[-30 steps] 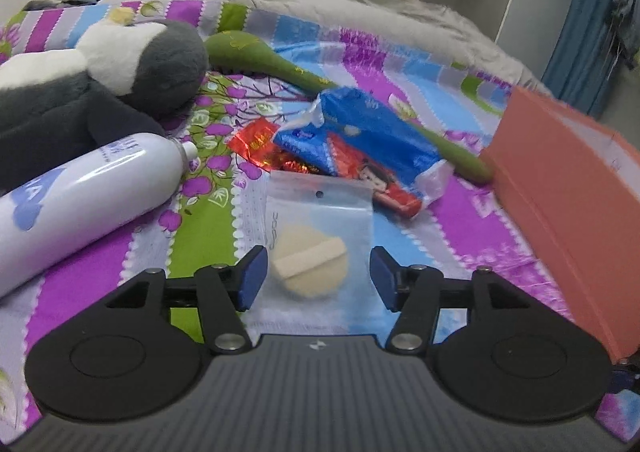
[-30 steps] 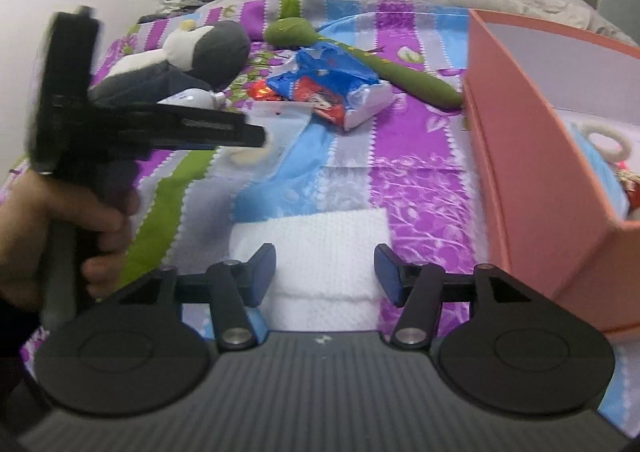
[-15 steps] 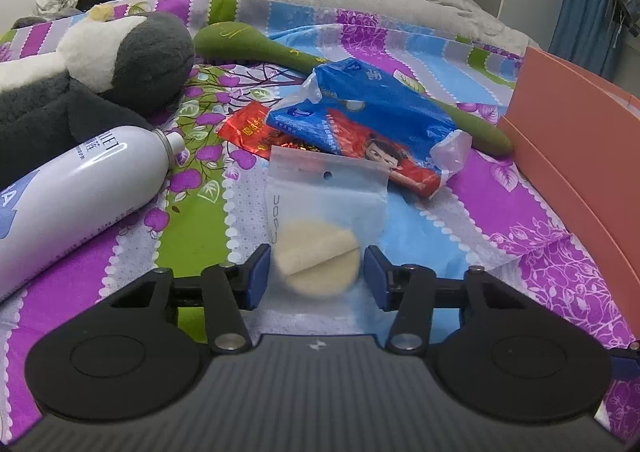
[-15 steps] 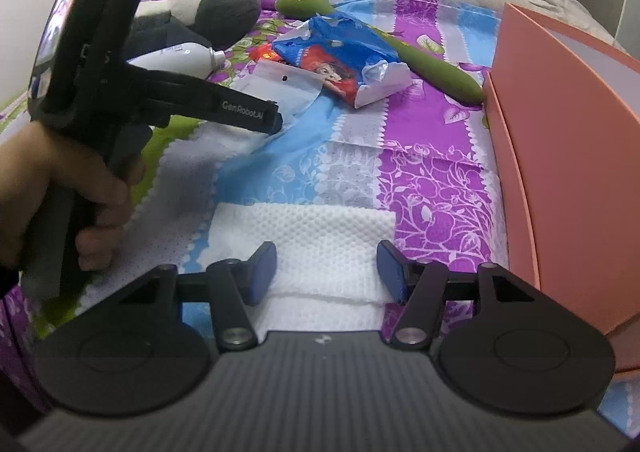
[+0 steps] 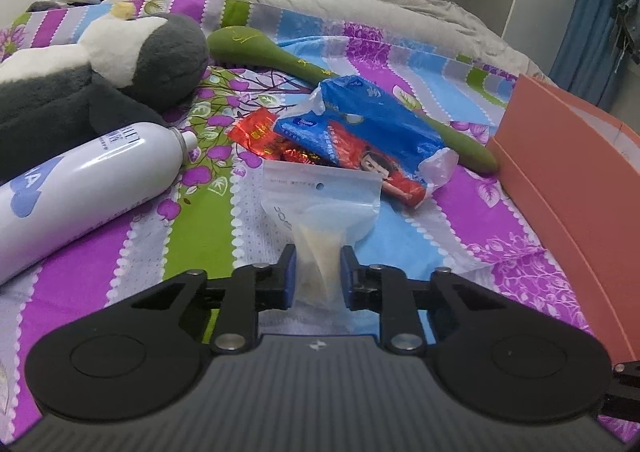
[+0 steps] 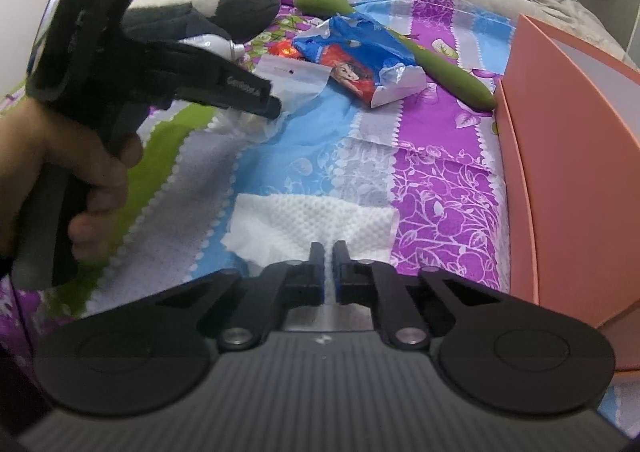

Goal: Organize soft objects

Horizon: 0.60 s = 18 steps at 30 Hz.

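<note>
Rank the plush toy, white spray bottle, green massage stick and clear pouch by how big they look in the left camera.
1. plush toy and white spray bottle: alike, and nearness may inflate both.
2. green massage stick, long but thin.
3. clear pouch.

Open striped bedspread (image 6: 320, 155) lane between white spray bottle (image 5: 80, 187) and tall pink box wall (image 6: 560, 155); crinkled blue packet (image 5: 360, 123), possibly tissues, blocks ahead.

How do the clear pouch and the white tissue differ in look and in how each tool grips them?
The clear pouch is glossy plastic with a beige puff inside; the white tissue is matte, dimpled paper. The left tool is closing, squeezing the pouch bulkily between its pads; the right tool has shut almost fully on the tissue's thin edge. Both lie on the striped bedspread.
</note>
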Available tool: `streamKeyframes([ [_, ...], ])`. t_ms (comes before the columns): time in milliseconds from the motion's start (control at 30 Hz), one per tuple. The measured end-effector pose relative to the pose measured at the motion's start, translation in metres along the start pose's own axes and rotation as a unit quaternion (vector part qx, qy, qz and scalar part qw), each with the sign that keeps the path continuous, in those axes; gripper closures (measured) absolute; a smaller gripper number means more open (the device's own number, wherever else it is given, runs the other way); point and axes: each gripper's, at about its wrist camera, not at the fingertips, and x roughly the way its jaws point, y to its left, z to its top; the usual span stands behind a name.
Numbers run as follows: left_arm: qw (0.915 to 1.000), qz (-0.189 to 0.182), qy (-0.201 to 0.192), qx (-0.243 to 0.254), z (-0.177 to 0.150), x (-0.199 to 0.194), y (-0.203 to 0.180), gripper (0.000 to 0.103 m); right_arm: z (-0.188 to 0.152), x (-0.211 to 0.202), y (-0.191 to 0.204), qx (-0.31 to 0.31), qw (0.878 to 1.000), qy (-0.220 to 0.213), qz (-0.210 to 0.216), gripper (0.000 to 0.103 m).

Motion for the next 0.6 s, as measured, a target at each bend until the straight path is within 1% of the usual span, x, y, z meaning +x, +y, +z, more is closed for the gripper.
streamKeyframes([
  [100, 0.9997, -0.016, 0.005, -0.016, -0.004, -0.009, 0.0, 0.082, 0.001, -0.005, -0.004, 0.015, 1.0, -0.006, 0.005, 0.096],
  [267, 0.9995, -0.021, -0.002, -0.024, -0.012, -0.032, -0.005, 0.083, 0.001, -0.013, -0.013, 0.033, 0.999, -0.014, 0.004, 0.096],
  [467, 0.9985, -0.038, 0.006, -0.038, -0.021, -0.055, -0.009, 0.083, 0.003, -0.033, -0.014, 0.035, 0.999, -0.032, -0.008, 0.096],
  [600, 0.9984, -0.038, 0.005, -0.042, -0.027, -0.074, -0.011, 0.083, 0.004, -0.046, -0.01, 0.034, 0.998, -0.042, -0.016, 0.096],
])
